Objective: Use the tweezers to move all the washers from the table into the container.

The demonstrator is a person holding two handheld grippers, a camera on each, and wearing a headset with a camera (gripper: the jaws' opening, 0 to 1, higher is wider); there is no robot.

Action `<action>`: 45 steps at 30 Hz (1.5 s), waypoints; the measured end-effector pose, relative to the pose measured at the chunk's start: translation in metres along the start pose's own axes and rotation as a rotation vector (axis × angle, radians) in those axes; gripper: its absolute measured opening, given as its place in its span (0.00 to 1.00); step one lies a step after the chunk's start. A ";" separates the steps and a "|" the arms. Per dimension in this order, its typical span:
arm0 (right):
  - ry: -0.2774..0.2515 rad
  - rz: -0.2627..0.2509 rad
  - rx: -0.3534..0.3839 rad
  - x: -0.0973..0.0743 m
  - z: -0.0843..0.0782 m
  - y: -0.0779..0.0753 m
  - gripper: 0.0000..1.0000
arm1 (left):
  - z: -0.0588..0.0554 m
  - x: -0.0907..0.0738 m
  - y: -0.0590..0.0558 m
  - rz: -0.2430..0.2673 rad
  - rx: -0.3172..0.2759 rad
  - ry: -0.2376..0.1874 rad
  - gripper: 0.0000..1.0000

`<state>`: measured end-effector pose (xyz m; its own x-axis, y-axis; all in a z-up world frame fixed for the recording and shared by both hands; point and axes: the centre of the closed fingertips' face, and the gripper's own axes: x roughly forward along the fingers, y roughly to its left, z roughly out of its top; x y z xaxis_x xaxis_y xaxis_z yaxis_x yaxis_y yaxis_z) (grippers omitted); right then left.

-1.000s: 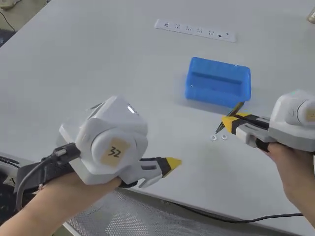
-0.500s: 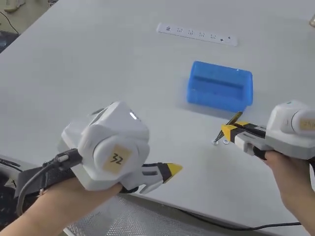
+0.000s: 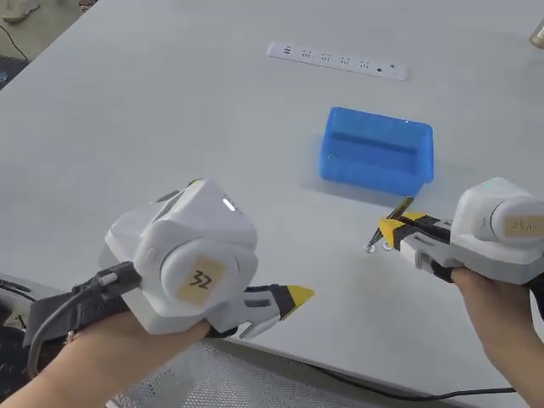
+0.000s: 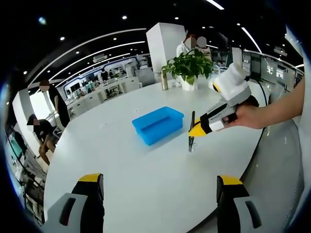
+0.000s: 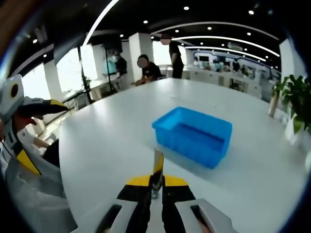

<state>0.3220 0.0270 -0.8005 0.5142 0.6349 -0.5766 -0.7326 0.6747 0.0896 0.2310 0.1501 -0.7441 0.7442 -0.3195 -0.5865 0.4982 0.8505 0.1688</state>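
Note:
Two small washers (image 3: 388, 246) lie on the white table (image 3: 170, 110), just in front of the blue container (image 3: 376, 153). My right gripper (image 3: 398, 229) is shut on black tweezers (image 3: 393, 219), which slant down to the left. Their tip rests at the left washer (image 3: 370, 248). In the right gripper view the tweezers (image 5: 158, 164) stick out between the closed yellow jaws, with the container (image 5: 194, 132) beyond. My left gripper (image 3: 293, 297) hovers near the table's front edge, open and empty. Its own view shows the container (image 4: 158, 124), the tweezers (image 4: 191, 132) and the right gripper (image 4: 210, 124).
A white power strip (image 3: 336, 59) lies at the far side of the table. A black cable (image 3: 382, 393) runs along the near edge, beside a mesh surface (image 3: 195, 370). Potted plants (image 4: 189, 65) stand at the table's far end, and people sit beyond it.
My right gripper has lowered and the tweezers' tip has come down from above the washers to the left one. The left gripper has hardly moved.

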 end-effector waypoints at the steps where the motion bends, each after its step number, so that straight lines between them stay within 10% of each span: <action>1: 0.001 0.000 -0.003 0.000 0.000 0.000 0.03 | -0.001 0.000 0.000 0.000 0.002 0.002 0.99; 28: -0.118 -0.002 -0.015 -0.009 0.075 -0.014 0.03 | -0.001 0.001 0.004 0.013 0.016 0.010 0.98; 45: -0.183 -0.042 0.000 0.023 0.117 -0.045 0.03 | 0.000 0.001 0.006 0.015 0.021 0.007 0.99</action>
<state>0.4190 0.0552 -0.7234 0.6170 0.6639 -0.4226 -0.7089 0.7020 0.0681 0.2344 0.1548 -0.7433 0.7483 -0.3038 -0.5897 0.4963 0.8463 0.1937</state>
